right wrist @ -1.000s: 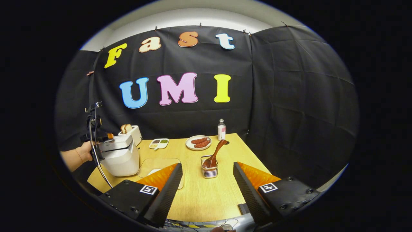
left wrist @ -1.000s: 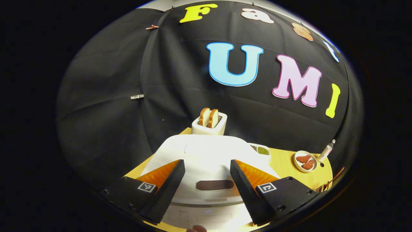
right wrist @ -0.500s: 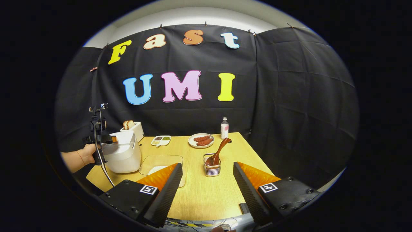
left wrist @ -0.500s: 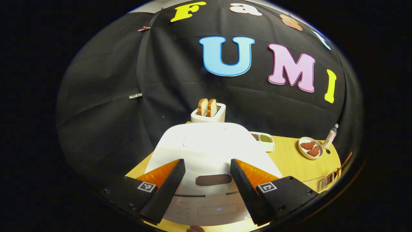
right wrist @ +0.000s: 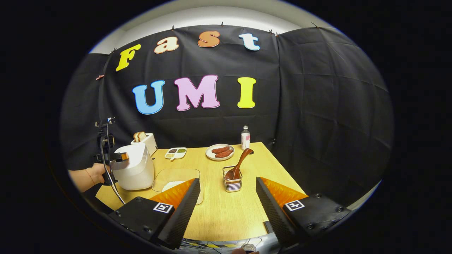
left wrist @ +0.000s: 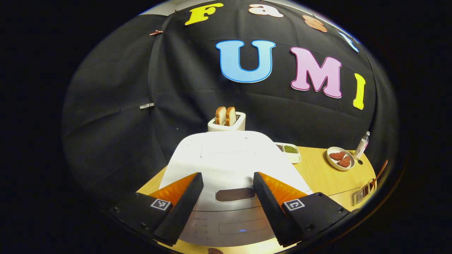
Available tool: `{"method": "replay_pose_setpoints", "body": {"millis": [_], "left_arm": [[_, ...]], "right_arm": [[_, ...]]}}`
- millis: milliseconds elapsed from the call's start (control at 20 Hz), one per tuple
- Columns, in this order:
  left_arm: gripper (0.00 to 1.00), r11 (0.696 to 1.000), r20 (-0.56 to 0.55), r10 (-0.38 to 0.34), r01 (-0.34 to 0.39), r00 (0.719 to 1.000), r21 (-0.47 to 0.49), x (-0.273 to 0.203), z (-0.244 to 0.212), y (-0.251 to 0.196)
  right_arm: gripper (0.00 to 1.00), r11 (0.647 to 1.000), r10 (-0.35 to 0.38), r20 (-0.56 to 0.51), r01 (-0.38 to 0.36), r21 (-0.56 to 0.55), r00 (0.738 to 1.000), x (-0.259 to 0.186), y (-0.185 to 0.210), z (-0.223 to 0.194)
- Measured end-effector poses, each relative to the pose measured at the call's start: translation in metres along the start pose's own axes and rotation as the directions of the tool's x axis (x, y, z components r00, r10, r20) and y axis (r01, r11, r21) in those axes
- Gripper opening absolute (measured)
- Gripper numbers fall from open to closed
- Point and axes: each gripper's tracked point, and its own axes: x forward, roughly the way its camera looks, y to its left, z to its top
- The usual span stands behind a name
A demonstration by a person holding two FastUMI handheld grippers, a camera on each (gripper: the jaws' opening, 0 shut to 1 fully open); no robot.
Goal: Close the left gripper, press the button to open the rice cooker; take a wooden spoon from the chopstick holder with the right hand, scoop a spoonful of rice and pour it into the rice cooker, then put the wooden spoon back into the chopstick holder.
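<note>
On the wooden table (right wrist: 215,211), the rice cooker (right wrist: 136,171) sat at nine o'clock, lid down, chopstick holder (right wrist: 232,183) with wooden spoon (right wrist: 240,164) at centre. Left gripper (left wrist: 226,194) and right gripper (right wrist: 227,199) both gaped, holding nothing.

A staged kitchen booth, probably in a lab — black cloth wall (right wrist: 317,106), wooden table (right wrist: 219,208), toaster (right wrist: 146,141), rice cooker (right wrist: 136,171).

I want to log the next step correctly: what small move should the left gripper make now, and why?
Probably close the left gripper: its jaws stand open over the white rice cooker, whose lid looks shut, with the dark oblong button between them. The task calls for closed jaws before pressing. The brown wooden spoon waits in the wire holder.
</note>
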Motion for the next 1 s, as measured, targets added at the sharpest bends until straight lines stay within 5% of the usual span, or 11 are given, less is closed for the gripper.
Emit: {"method": "replay_pose_setpoints", "body": {"millis": [1000], "left_arm": [[0.95,1.0,0.09,-0.03,0.031,0.996,-0.006,-0.017,0.032,0.008]], "right_arm": [[0.99,0.999,0.023,0.015,-0.023,-0.028,1.0,-0.002,0.007,0.006]]}}
